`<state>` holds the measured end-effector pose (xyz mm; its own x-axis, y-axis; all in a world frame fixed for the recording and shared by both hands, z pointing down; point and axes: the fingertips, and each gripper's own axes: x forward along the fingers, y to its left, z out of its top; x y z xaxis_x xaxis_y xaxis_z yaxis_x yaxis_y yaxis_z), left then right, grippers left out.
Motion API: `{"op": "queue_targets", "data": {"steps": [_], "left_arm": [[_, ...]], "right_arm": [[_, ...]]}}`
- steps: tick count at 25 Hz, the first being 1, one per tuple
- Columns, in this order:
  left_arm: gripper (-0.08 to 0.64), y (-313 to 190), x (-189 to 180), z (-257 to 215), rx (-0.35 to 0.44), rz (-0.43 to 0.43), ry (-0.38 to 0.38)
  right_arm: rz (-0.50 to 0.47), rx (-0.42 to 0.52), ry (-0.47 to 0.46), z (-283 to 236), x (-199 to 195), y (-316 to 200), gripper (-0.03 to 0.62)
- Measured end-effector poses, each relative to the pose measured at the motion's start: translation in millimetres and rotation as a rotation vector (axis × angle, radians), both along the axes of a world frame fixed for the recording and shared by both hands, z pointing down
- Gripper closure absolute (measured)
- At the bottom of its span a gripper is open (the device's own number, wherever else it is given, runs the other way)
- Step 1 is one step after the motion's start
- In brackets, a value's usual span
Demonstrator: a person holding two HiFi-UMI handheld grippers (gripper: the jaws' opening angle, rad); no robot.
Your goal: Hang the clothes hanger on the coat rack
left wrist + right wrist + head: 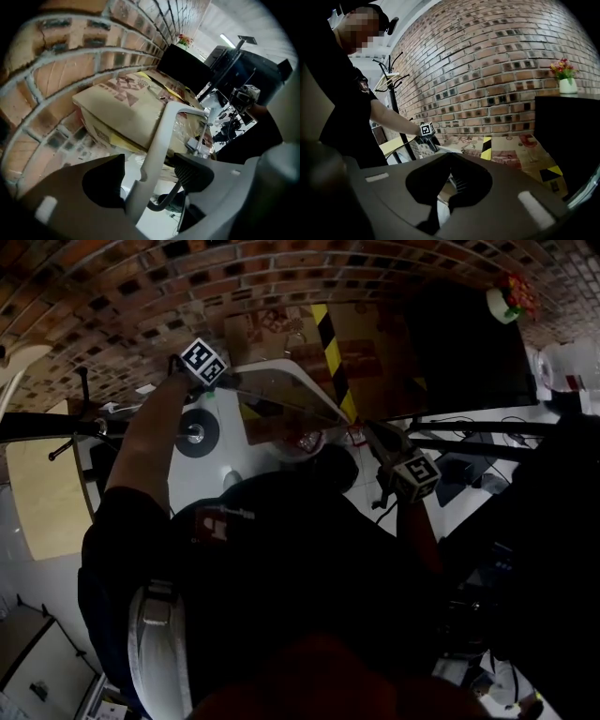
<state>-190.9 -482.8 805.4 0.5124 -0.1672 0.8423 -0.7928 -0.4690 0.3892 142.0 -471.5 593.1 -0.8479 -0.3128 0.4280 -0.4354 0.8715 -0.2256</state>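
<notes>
Left gripper view: the clothes hanger (161, 140), white, runs up through frame centre between the fingers (190, 173) of the left gripper (150, 168), which are closed on its bar. Right gripper view: the right gripper (451, 185) fingers are pressed together low in frame centre. A sliver of white is caught between them, judged to be the hanger's other end. The hanger is thus carried in the air between both tools, in front of a brick wall; its hook cannot be made out clearly. The coat rack (392, 89), black with curved pegs, is seen at upper left of the right gripper view, well apart from the hanger.

Step in hand, as judged: carrying the hanger toward the rack.
- Both grips should be firm and the hanger level, so the bar is not twisted.
- The hook should be turned to face a peg, brought above it, then lowered on.
- The fingers should be opened only once the weight is taken by the peg.
- Risk noted: the thin bar slipping if swung.
</notes>
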Motion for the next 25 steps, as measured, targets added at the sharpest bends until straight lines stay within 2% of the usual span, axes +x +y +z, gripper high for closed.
{"op": "queue_targets", "data": {"steps": [3,5,9,12,14,18,21,25], "left_arm": [[0.254,4,3,1,-0.063,-0.026,0.061],[0.334,12,8,-2,-0.107,-0.03,0.119],[0.447,40,24,-9,-0.187,0.095,0.15],[0.473,56,33,-22,-0.2,0.142,0.151],[0.476,56,33,-35,-0.16,0.107,0.173],[0.477,56,24,-68,-0.048,-0.024,0.237],[0.479,66,19,-81,0.0,-0.108,0.221],[0.478,63,19,-103,0.1,-0.266,0.218]], "right_arm": [[-0.004,-0.009,0.012,2,1,0,0.578],[-0.003,-0.013,0.016,3,3,-1,0.578],[-0.001,-0.024,0.005,-3,-1,-5,0.578],[-0.015,-0.019,-0.007,-3,-7,-8,0.578],[-0.026,-0.01,-0.018,1,-12,-10,0.578],[-0.069,0.007,-0.043,-8,-36,-7,0.578],[-0.092,0.011,-0.056,-20,-54,-1,0.578],[-0.129,0.035,-0.057,-30,-68,0,0.578]]}}
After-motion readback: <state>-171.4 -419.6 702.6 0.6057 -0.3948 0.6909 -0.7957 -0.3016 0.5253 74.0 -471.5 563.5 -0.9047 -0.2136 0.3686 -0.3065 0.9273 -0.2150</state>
